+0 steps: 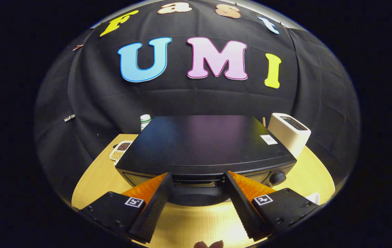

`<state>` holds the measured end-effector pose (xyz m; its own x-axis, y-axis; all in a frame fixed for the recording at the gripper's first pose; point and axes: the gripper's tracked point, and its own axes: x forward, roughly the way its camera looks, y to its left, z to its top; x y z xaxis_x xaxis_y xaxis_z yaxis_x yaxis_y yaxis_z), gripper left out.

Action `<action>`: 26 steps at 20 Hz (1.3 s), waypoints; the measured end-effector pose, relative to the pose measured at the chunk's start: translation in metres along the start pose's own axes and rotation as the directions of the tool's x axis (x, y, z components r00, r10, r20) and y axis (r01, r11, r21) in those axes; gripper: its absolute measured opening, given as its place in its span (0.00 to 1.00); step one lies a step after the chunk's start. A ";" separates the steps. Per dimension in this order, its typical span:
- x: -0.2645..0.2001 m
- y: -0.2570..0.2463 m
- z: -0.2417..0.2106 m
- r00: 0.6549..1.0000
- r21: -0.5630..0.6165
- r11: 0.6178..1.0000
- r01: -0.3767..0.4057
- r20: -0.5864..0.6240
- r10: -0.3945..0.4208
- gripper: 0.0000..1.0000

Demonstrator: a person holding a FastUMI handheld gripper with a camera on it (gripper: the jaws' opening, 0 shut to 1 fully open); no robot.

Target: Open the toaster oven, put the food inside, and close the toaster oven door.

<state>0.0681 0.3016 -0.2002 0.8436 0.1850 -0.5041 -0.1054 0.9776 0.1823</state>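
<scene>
Five items on one round wooden table, listed left to right. Tray: shallow, pale, divided; dark beans in the far compartment, lighter ones in the near; sits at the oven's left rear corner. Bottle: white with a green band at the cap, upright behind the tray, just beside the oven's back left edge. Oven: black, flat glossy top, centre of the table, seen from above and in front; door closed, dark handle along the upper front, round knob at the front right, small white sticker on the top near the right edge. Toaster: cream, slot on top, upright just beside the oven's right rear corner. White object: partly hidden behind the right finger, kind not clear. Fingers: spread wide, holding nothing; tips level with the oven's upper front, one at each end of the handle; contact with the handle cannot be judged. Fingertips of a person: at the near edge, below the fingers.
</scene>
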 end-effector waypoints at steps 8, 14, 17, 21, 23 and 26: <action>-0.035 0.001 -0.033 0.998 0.024 1.000 -0.016 -0.056 0.017 0.99; -0.060 0.000 -0.071 0.992 -0.010 1.000 -0.009 -0.122 0.008 0.99; -0.070 -0.001 -0.099 0.985 -0.021 1.000 -0.010 -0.175 0.007 0.98; -0.074 -0.007 -0.139 0.965 -0.028 1.000 -0.009 -0.261 0.001 0.98; -0.074 -0.009 -0.151 0.959 -0.042 0.999 -0.014 -0.283 0.001 0.98; -0.072 -0.011 -0.163 0.949 -0.046 0.999 -0.027 -0.314 0.012 0.99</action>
<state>-0.0772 0.2938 -0.3036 0.6344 0.2186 -0.7415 -0.1523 0.9757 0.1573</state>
